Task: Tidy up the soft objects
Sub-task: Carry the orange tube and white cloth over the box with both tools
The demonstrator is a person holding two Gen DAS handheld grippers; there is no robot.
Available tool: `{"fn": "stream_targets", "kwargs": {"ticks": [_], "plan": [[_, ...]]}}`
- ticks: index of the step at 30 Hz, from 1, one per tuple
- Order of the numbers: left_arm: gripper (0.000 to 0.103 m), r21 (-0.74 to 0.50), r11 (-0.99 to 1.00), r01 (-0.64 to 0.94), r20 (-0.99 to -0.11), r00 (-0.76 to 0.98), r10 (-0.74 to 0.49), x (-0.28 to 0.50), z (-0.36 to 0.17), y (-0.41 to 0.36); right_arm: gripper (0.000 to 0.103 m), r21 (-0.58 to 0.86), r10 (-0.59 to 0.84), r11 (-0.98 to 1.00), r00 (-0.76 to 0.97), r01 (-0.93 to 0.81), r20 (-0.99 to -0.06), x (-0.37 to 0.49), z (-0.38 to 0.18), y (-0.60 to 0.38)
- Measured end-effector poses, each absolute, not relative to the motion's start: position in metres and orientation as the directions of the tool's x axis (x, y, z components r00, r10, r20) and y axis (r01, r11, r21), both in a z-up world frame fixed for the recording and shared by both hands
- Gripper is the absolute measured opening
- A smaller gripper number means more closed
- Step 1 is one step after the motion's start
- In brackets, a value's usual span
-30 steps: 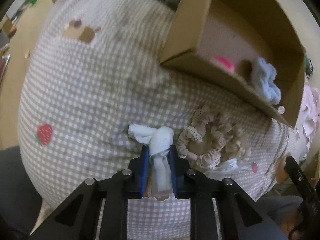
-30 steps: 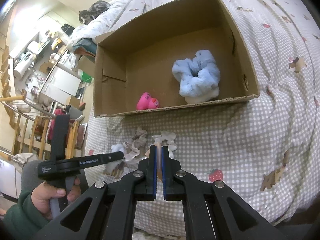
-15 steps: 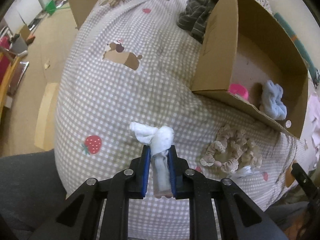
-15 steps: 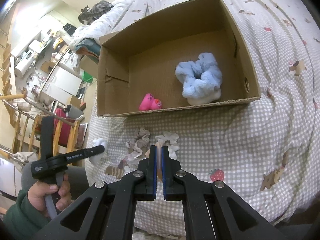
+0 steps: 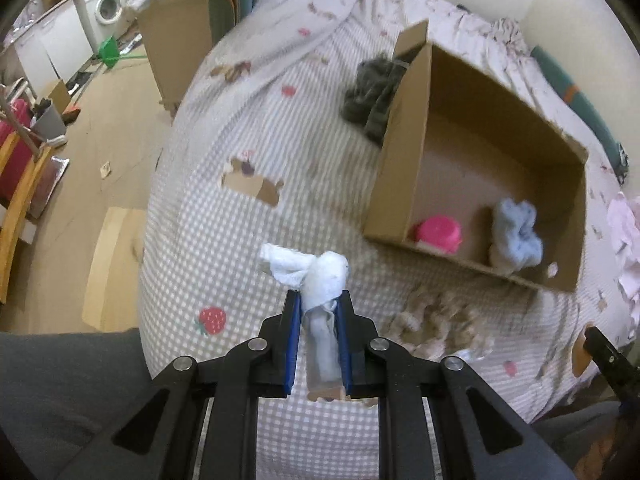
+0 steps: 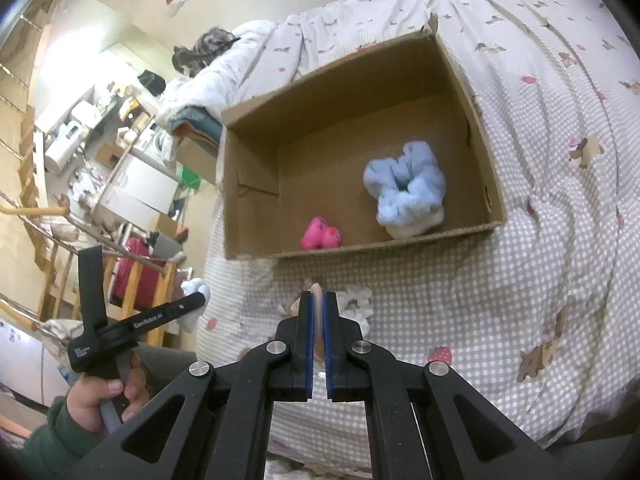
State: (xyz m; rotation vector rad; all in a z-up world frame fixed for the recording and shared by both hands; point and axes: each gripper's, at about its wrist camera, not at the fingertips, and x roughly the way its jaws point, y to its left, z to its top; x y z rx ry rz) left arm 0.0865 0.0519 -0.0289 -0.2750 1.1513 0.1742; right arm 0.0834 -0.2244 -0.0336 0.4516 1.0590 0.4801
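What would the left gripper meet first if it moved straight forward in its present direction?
Probably the checked bedspread just left of the cardboard box. The left gripper, shut on the white cloth, seems aimed beside the box's near corner; depth is unclear.

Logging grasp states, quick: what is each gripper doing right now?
Left gripper: shut on the white scrunchie.
Right gripper: shut, nothing clearly held.

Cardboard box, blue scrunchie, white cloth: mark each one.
cardboard box [image 6: 452, 236], right wrist view, near wall's top edge.
blue scrunchie [image 6: 404, 188], right wrist view, its fluffy middle.
white cloth [image 5: 324, 276], left wrist view, bunched knot above the fingers.
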Motion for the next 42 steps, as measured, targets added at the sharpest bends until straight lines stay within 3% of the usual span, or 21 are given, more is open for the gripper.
{"fn": "stream_targets", "kwargs": {"ticks": [10,18,27,32,36,42], "plan": [[0.015,-0.111,0.976,-0.188,-0.853,0.521,0.004,0.117,0.034,0.030,0.006,0.612,0.596,0.773,0.523,-0.168,-0.610,0.101,0.012,-0.219],[0.015,-0.064,0.995,-0.070,-0.801,0.598,-0.009,0.164,0.061,-0.004,0.006,0.572,0.589,0.790,0.532,-0.222,-0.608,0.141,0.037,-0.211],[0.015,-0.037,0.999,-0.018,-0.813,0.582,-0.019,0.200,0.025,-0.028,0.006,0.556,0.577,0.803,0.516,-0.216,-0.633,0.184,0.014,-0.208],[0.016,-0.001,1.000,0.019,-0.808,0.589,-0.012,0.204,0.002,-0.037,0.006,0.486,0.525,0.848,0.464,-0.213,-0.713,0.193,-0.022,-0.198],[0.016,-0.086,0.994,0.062,-0.833,0.543,-0.106,0.214,-0.011,-0.035,0.006,0.446,0.496,0.868,0.443,-0.219,-0.747,0.199,-0.037,-0.193],[0.016,-0.081,0.996,0.045,-0.833,0.546,-0.092,0.221,-0.019,-0.031,0.006,0.435,0.452,0.889,0.426,-0.144,-0.784,0.204,-0.054,-0.204]]}}
